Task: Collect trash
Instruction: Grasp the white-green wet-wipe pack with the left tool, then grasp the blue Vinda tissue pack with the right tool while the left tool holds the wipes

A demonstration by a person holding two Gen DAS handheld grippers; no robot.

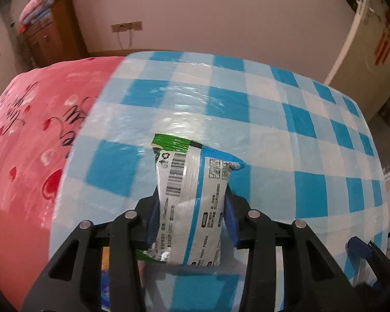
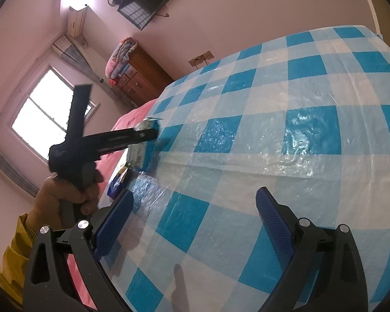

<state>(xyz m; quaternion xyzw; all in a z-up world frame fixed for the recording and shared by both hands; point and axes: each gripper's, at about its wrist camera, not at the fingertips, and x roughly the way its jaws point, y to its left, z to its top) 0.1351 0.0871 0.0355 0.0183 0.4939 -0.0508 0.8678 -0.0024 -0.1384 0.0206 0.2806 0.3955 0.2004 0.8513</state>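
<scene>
Fingers of the left gripper [image 1: 191, 215] clamp a crinkled snack wrapper [image 1: 192, 197] between their pads, gripped mid-length so it lifts clear of the checked sheet [image 1: 286, 119]. Beside them, the right gripper [image 2: 195, 221] waits spread wide and empty.

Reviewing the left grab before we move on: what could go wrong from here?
1. The left gripper pinches the snack wrapper across its soft, crinkly middle; it may slip out in transit.
2. Another blue packet lies at the plastic sheet's edge below; a dropped wrapper could knock it off.
3. The right gripper hangs open and empty nearby, risking collision.
</scene>
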